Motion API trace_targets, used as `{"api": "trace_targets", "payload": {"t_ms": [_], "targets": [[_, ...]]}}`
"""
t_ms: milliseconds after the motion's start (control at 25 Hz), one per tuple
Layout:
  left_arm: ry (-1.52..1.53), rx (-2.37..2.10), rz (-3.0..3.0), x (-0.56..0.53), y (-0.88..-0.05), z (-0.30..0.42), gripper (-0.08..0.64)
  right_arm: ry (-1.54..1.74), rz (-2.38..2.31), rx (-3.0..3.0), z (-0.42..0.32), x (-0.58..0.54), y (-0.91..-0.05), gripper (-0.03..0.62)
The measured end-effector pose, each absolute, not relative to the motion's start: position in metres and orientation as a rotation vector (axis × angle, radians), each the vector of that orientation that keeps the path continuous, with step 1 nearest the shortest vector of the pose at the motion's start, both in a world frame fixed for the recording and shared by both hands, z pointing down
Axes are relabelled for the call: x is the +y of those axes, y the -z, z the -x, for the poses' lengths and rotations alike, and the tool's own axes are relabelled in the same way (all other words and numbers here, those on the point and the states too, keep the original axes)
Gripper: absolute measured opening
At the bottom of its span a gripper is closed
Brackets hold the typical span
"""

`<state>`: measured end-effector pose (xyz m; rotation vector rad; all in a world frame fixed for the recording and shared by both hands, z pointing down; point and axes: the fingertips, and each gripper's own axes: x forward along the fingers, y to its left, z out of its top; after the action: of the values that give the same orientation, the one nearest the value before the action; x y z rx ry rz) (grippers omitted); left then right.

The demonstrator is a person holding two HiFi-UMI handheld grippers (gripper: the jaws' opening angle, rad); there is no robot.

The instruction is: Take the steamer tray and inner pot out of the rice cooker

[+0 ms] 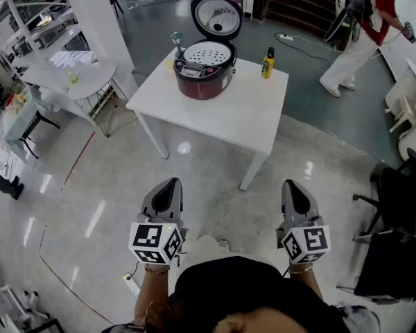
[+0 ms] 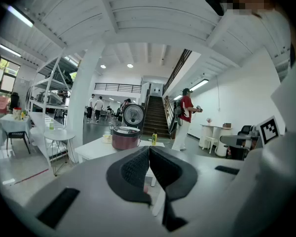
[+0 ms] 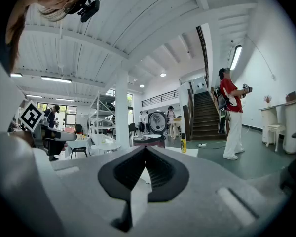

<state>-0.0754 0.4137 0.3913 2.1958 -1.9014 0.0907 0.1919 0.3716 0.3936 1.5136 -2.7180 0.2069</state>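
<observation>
White bench (image 1: 253, 120) holds the rice cooker (image 1: 202, 75), lid (image 1: 218, 14) raised, steamer tray (image 1: 208, 53) reachable. Left gripper (image 1: 170, 184) and right gripper (image 1: 292, 186) hang closed, empty, well short of it.

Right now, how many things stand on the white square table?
3. The rice cooker, lid open, stands near the far edge. A yellow bottle is to its right. A small greenish object is at its left, by the far corner. The raised lid may hide more.
</observation>
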Motion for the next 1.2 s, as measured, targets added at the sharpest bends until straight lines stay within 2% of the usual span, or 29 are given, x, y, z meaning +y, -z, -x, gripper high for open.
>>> {"api": "trace_targets", "payload": {"t_ms": [720,960,1040,1080,1160,1200], "targets": [[-0.103,-1.841,-2.304,0.420,-0.389,0.054,0.006,-0.298,-1.594,-2.765,-0.204,0.371,-0.393,0.006],[-0.081,-1.878,-2.321,0.419,-0.382,0.056,0.008,-0.211,-1.604,-2.727,-0.208,0.370,-0.395,0.039],[-0.049,-1.848,-2.342,0.417,-0.380,0.053,0.014,-0.186,-1.605,-2.726,-0.208,0.370,-0.394,0.073],[-0.047,-1.832,-2.353,0.416,-0.380,0.051,0.051,-0.177,-1.600,-2.729,-0.207,0.369,-0.394,0.097],[-0.086,-1.822,-2.367,0.412,-0.383,0.049,0.216,-0.181,-1.594,-2.730,-0.205,0.365,-0.394,0.168],[-0.118,-1.831,-2.368,0.411,-0.385,0.048,0.242,-0.188,-1.596,-2.727,-0.204,0.364,-0.394,0.205]]}}
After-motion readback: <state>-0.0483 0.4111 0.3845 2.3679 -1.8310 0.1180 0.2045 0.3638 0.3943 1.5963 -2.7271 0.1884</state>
